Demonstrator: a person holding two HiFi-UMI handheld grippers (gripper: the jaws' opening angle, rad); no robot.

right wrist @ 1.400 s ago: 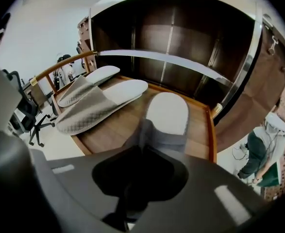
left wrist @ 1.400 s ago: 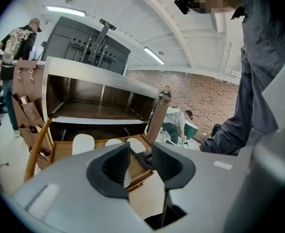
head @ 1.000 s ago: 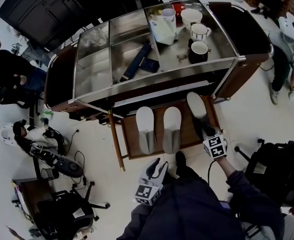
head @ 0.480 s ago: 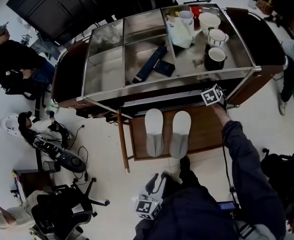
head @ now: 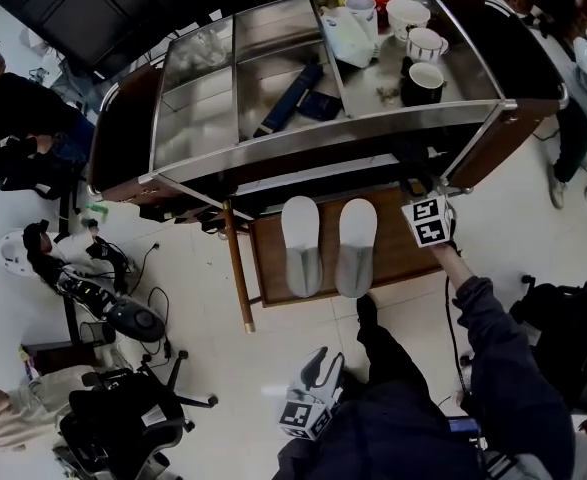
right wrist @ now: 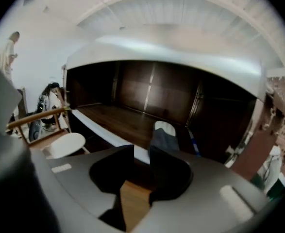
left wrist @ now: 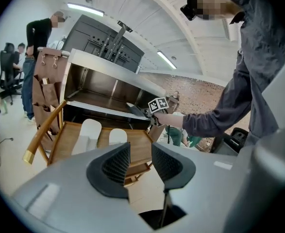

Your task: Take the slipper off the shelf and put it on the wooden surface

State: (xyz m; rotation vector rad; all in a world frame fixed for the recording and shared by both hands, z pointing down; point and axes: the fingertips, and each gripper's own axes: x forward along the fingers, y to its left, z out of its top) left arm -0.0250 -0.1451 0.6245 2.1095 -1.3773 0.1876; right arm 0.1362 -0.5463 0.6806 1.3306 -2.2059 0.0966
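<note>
A slipper [right wrist: 164, 136] with a grey upper and a white sole lies on the dark shelf [right wrist: 118, 118] under the cart top, just beyond my right gripper [right wrist: 141, 152]. Its jaws are opening and nothing is between them. In the head view the right gripper [head: 416, 190] sits at the shelf's front edge, over the right end of the wooden surface [head: 398, 253]. Two white slippers [head: 301, 243] [head: 356, 246] lie side by side on that surface. My left gripper [head: 318, 363] hangs low near my body, open and empty [left wrist: 140, 152].
The steel cart top [head: 203, 118] carries mugs [head: 423, 80], a bowl [head: 407, 12], a white bag [head: 350, 36] and a dark blue flat box [head: 288, 98]. A wooden post [head: 236, 268] stands left of the wooden surface. People, office chairs [head: 123, 428] and cables surround the cart.
A second ago a third slipper was in front of my right gripper over the wooden surface's right end. The gripper reached into the shelf, has drawn back slightly, and that slipper is gone from the head view.
</note>
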